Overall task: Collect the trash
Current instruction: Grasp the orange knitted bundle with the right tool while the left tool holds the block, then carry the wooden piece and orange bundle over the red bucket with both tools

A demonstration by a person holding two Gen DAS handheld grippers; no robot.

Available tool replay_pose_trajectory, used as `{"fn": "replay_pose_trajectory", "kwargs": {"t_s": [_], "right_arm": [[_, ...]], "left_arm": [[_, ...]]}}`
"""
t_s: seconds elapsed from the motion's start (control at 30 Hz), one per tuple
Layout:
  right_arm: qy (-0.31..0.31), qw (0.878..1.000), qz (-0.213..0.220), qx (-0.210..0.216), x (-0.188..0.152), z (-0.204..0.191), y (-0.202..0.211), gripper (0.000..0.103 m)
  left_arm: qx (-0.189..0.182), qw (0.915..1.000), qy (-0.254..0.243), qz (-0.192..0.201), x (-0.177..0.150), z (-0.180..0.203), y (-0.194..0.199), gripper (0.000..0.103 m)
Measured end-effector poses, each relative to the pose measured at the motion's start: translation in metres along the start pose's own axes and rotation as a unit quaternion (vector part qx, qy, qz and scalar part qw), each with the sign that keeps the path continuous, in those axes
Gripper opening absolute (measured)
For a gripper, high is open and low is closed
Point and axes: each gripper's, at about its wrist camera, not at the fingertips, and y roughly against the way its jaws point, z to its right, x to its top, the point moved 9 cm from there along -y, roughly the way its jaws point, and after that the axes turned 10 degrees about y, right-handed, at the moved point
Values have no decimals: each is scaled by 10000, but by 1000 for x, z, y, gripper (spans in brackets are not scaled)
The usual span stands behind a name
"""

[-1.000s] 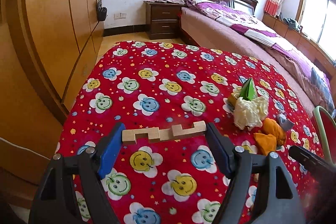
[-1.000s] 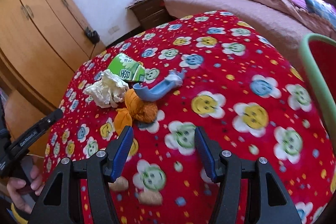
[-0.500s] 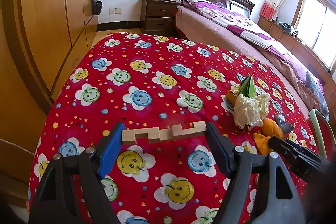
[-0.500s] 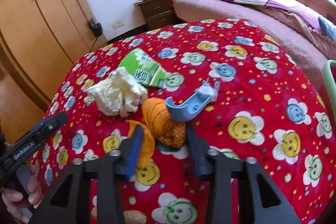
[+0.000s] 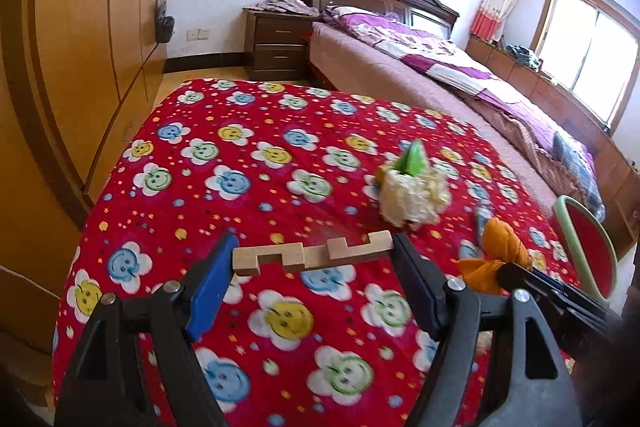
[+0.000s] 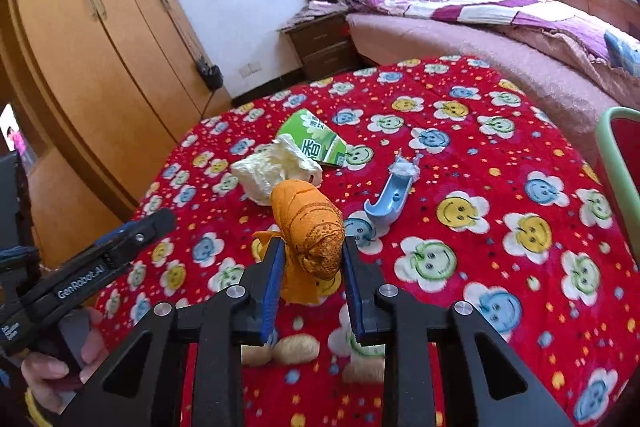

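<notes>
In the left wrist view my left gripper (image 5: 314, 247) is shut on a notched wooden piece (image 5: 308, 259), held crosswise above the red smiley tablecloth (image 5: 240, 155). My right gripper (image 6: 313, 245) has its jaws closing on an orange peel (image 6: 308, 223), pads pressing on both sides, lifted just off the cloth. On the cloth lie a crumpled tissue (image 6: 276, 173), a green carton (image 6: 316, 141) and a blue plastic piece (image 6: 390, 201). The left wrist view shows the orange peel (image 5: 504, 247) at right, beside the crumpled tissue (image 5: 412, 197).
A red bin with a green rim (image 6: 616, 163) stands at the table's right edge. Peanut shells (image 6: 296, 349) lie under my right gripper. A wardrobe (image 5: 80, 67) runs along the left, with a bed (image 5: 440, 75) and nightstand (image 5: 276, 47) beyond. A hand (image 6: 52, 375) holds the left tool.
My right gripper moved forward to the orange peel, narrowed onto it and lifted it. The left gripper kept the wooden piece and shifted a little, its view tilting up.
</notes>
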Motion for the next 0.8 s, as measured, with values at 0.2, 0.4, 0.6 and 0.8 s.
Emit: {"fn": "replay_pose_trajectory", "kwargs": {"t_s": [0.2, 0.4, 0.6, 0.8], "right_arm": [[-100, 9995, 301, -52, 0, 8, 37, 28], [-256, 9978, 559, -234, -4, 25, 73, 28], [-422, 9950, 823, -383, -9, 44, 107, 28], [-507, 9909, 1104, -575, -10, 59, 136, 28]], "left_arm": [[-146, 9998, -145, -50, -10, 20, 15, 77], [-334, 9989, -314, -40, -18, 45, 33, 77], [-509, 9973, -532, 56, -25, 69, 57, 77], [-636, 9953, -722, 78, -33, 93, 75, 77]]}}
